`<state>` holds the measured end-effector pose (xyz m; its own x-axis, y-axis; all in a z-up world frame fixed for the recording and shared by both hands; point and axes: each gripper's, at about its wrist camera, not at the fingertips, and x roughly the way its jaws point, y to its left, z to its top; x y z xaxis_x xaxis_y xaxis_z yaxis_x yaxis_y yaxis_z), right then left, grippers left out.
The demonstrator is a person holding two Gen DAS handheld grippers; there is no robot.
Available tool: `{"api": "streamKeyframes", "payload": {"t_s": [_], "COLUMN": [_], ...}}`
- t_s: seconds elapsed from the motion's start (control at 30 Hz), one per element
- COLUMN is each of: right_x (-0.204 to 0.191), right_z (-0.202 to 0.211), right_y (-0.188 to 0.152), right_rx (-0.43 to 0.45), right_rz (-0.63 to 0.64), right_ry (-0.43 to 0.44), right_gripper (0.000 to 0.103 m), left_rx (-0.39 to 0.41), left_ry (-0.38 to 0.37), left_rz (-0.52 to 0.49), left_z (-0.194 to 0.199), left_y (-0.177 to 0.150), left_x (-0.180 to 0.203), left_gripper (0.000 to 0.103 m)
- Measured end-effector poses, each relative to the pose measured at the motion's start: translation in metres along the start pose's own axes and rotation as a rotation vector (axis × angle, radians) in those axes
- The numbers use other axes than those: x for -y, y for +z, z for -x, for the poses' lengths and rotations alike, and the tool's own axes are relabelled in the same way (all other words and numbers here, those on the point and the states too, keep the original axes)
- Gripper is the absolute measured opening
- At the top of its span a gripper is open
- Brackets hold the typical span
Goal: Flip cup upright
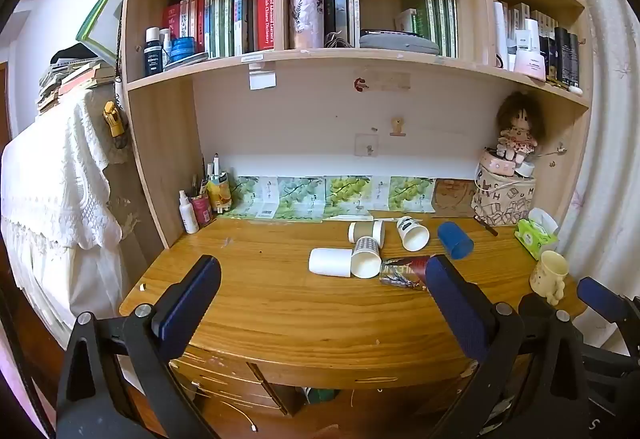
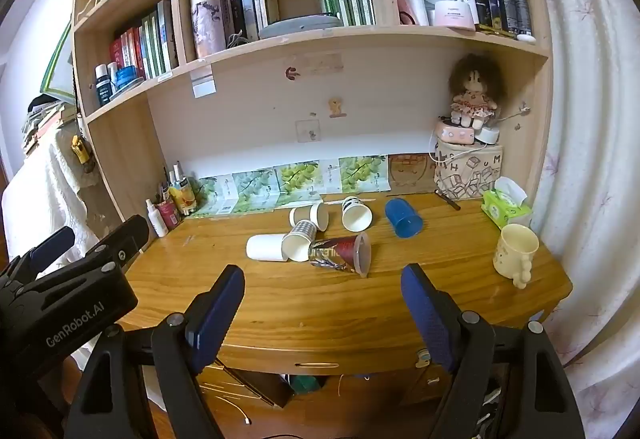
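Right wrist view: both tongs [image 2: 322, 303] hanging wide and empty while tipped paper cups [image 2: 298, 239] are lying at 12 o'clock mid-surface [image 2: 360, 303], probably light, crushable, best pinched gently mid-wall.

Both fisheye views look forward and somewhat downward from in front of the wooden surface [image 1: 304, 311], standing back from its front edge so that the drawers beneath show along the bottom of each frame. The left wrist view sits further left: the left hand-held gripper [image 1: 324, 275] frames its lower half, and the right hand-held gripper [image 1: 600, 299] enters at its lower right. The right wrist view sits further right, with the left one at its lower left. Both share the whole surface, the cluster of tipped cups [image 2: 312, 235] at mid-frame, the cream mug [image 2: 514, 253] at right and the bookshelf [image 2: 280, 39] filling the upper half.
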<state>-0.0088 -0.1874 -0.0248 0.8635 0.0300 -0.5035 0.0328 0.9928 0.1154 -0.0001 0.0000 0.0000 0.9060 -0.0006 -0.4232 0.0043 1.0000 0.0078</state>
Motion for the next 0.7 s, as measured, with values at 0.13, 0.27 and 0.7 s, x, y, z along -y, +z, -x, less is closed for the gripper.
{"api": "streamKeyframes", "payload": {"t_s": [0.13,0.27,0.7], "right_x": [-0.001,-0.002,-0.01], "right_z": [-0.001,-0.002,-0.008], "right_y": [0.0,0.0,0.001], "right_rx": [0.006,0.007,-0.006], "right_rz": [-0.001,-0.001,0.005], "right_ry": [0.001,0.002,-0.005], "right_gripper": [0.081,0.081,0.081], "left_rx": [0.001,0.004,-0.016], "left_ry": [0.0,-0.007,-0.021], "left_rz": [0.001,0.003,0.019], "left_z": [0.001,0.003,-0.008], "left_y": [0.0,0.0,-0.003], "left_x": [0.0,0.001,-0.003], "left_gripper": [0.102,0.102,0.102]}}
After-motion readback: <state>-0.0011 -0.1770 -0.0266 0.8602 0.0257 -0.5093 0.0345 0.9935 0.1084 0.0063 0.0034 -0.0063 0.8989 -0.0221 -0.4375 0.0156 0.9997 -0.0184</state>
